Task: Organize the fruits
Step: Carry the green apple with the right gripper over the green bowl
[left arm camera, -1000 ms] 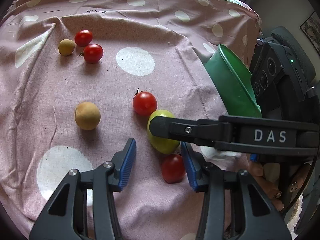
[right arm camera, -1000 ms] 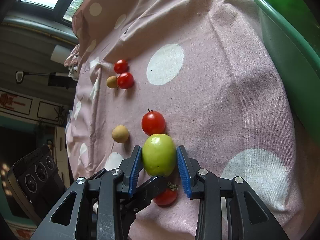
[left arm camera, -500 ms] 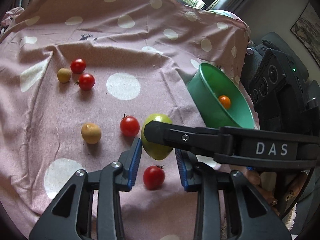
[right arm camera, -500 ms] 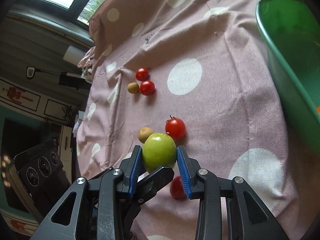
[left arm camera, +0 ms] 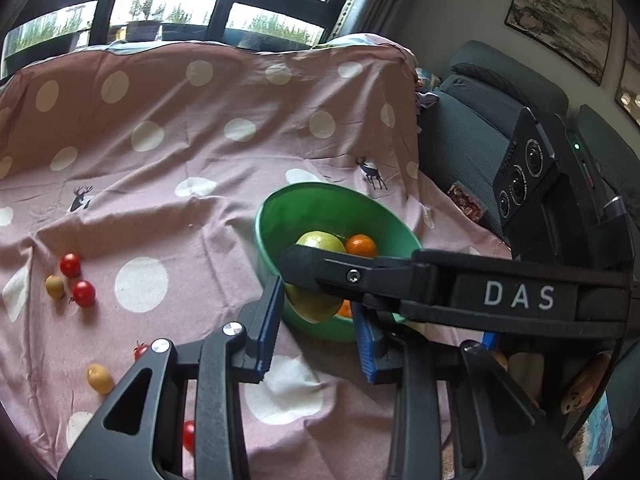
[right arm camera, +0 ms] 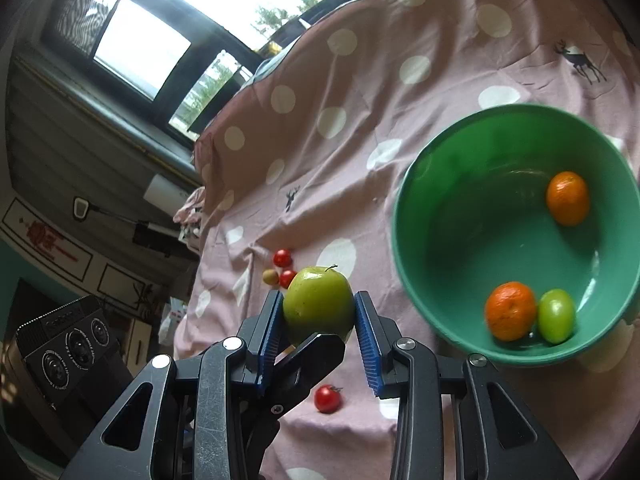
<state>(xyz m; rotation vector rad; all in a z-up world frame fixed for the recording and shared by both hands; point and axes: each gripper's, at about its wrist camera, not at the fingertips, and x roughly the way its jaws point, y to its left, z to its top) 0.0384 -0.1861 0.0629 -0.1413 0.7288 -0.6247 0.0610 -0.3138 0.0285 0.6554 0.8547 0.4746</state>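
Observation:
A green apple [right arm camera: 316, 286] hangs above the pink cloth, just left of the green bowl [right arm camera: 400, 216]. My right gripper [right arm camera: 318, 296] is shut on it, blue pads pressed to both sides. My left gripper [left arm camera: 316, 296] grips the same apple [left arm camera: 312, 308] crosswise, lower down; its right pad's contact is hidden behind the right gripper's finger [left arm camera: 360, 276]. One left finger [right arm camera: 316, 350] shows under the apple. The bowl [left arm camera: 276, 216] holds two oranges [right arm camera: 568, 198] [right arm camera: 510, 310] and a small green fruit [right arm camera: 556, 316].
Small tomatoes [left arm camera: 83, 293] [right arm camera: 328, 398] and yellowish round fruits [left arm camera: 100, 378] [left arm camera: 55, 286] lie scattered on the dotted cloth [left arm camera: 200, 152] to the left. A dark sofa [left arm camera: 472, 136] stands to the right, past the cloth's edge. Windows lie behind.
Both grippers rose and swung toward the bowl with the apple. The left jaws, once open around a red tomato, narrowed onto the apple; that tomato stayed on the cloth.

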